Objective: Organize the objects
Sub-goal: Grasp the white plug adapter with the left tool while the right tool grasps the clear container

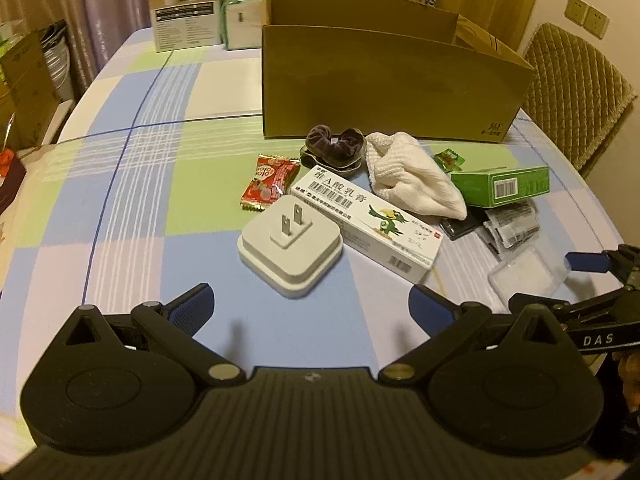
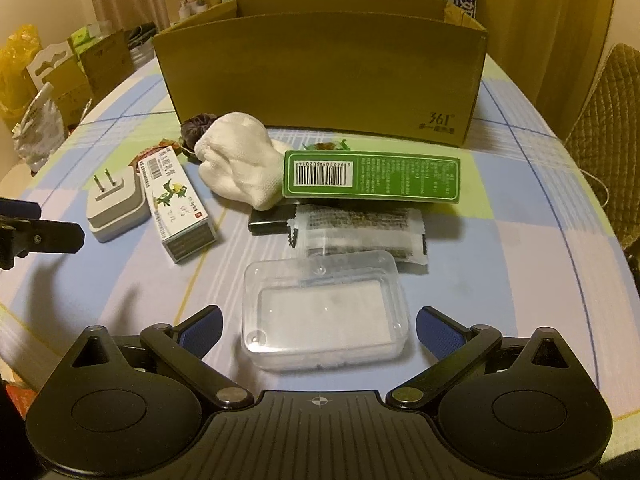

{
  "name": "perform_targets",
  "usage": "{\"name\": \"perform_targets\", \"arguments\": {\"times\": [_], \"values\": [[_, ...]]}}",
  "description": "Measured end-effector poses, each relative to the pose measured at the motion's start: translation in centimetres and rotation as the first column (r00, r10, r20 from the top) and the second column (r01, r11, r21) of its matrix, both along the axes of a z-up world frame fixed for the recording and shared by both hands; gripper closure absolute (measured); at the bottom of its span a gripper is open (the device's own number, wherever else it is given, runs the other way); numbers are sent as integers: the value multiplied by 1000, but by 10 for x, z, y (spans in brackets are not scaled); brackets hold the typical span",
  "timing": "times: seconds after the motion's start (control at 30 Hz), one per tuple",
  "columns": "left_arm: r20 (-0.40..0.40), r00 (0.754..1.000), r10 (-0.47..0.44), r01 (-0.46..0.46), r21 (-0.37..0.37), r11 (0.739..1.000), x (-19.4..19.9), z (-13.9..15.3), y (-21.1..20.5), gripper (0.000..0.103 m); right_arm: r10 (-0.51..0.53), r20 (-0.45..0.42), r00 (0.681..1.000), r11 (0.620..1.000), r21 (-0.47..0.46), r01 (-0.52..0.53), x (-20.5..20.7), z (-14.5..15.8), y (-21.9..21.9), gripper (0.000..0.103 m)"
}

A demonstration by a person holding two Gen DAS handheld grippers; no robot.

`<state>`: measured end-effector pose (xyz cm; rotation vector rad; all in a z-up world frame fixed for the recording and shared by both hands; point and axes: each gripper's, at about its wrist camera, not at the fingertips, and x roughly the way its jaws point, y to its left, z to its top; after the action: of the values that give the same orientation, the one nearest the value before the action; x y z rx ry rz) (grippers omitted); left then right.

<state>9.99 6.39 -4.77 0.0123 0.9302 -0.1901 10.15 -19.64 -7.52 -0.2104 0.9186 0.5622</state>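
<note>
My left hand-held gripper (image 1: 310, 308) gapes wide before the white plug adapter (image 1: 290, 250); my right hand-held gripper (image 2: 318, 330) straddles the clear plastic case (image 2: 326, 314), wide and empty. That slick case may squirt out when squeezed. One cardboard box (image 2: 320, 76) on the table (image 1: 132, 184), one green carton (image 2: 372, 178), one ointment carton (image 1: 368, 218), one white sock (image 2: 240, 164).

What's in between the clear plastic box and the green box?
A clear snack packet with dark print lies between the clear plastic box and the green box, partly over a black flat thing. The right wrist view shows it best.
</note>
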Motion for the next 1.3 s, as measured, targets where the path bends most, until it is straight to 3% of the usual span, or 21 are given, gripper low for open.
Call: {"name": "perform_targets", "arguments": {"times": [0.13,0.23,0.37,0.57,0.63,0.83,1.3], "values": [[10,999,-53,53,28,998,12,-5,0,1,6,-12,1000,1000,-6,-6,3,-4,2,18],[25,994,-103,102,31,994,21,-8,-1,2,-2,-11,1000,1000,9,2,4,-2,1,19],[68,979,-193,186,98,978,33,-14,-6,3,-3,-7,1000,1000,9,3,4,-1,2,19],[26,935,-353,343,174,923,57,-30,-12,15,-17,-14,1000,1000,10,17,5,-1,0,19],[-6,925,-380,376,165,912,63,-34,-11,27,-24,-20,1000,1000,14,25,6,-1,0,19],[-50,942,-332,335,144,931,58,-31,-15,42,-41,-27,999,999,2,41,7,-3,-2,19],[-59,982,-181,187,135,973,44,-36,-34,42,-41,-15,999,999,-5,41,7,-10,-7,19]]}}
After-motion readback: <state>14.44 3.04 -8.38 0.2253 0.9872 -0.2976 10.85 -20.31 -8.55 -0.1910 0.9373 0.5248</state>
